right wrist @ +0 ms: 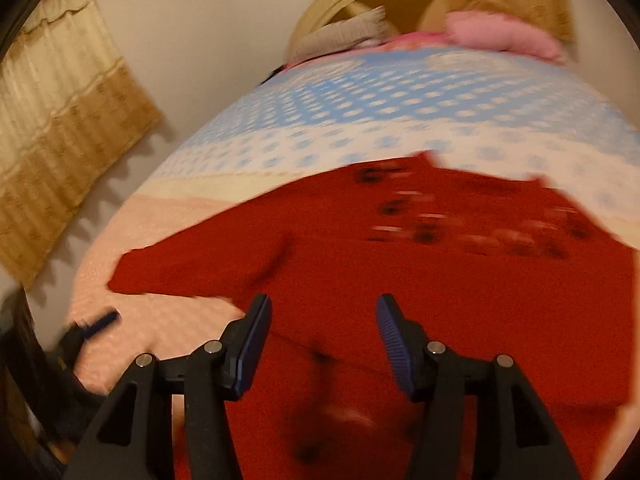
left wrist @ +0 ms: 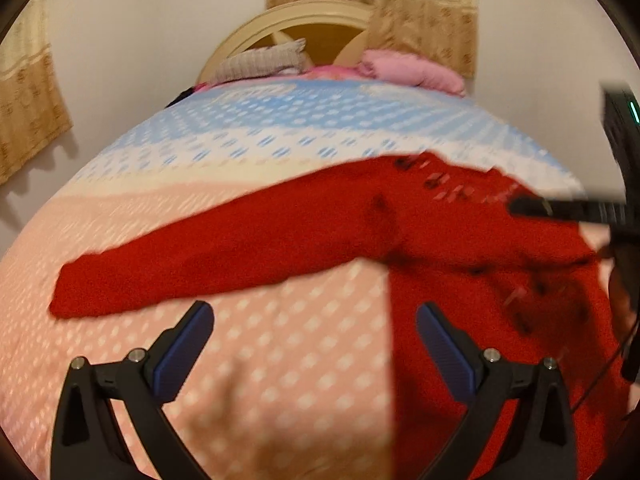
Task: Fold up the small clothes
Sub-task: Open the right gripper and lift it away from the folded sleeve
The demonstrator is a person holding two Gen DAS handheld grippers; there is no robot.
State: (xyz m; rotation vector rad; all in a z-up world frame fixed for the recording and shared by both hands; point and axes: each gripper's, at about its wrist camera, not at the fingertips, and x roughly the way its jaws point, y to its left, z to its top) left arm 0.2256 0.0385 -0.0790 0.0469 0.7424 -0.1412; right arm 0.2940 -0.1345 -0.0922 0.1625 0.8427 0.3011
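A red knitted top (left wrist: 304, 236) with dark and pale patterning lies spread on the bed, one long sleeve (left wrist: 120, 284) stretched out to the left. My left gripper (left wrist: 315, 312) hangs open over the pink bedspread, just in front of the sleeve and beside the body's left edge, with nothing between its fingers. My right gripper (right wrist: 324, 302) is open right above the red top (right wrist: 400, 280), its blue pads apart with no cloth pinched between them. One right finger (left wrist: 560, 208) reaches in over the garment from the right edge. A left fingertip (right wrist: 100, 322) shows at the lower left.
The bedspread (left wrist: 280, 360) is pink near me and turns white and blue farther back. By the cream headboard (left wrist: 320, 20) lie a pink pillow (left wrist: 412, 68) and a grey folded cloth (left wrist: 260, 60). Beige curtains (right wrist: 60, 140) hang on the wall left of the bed.
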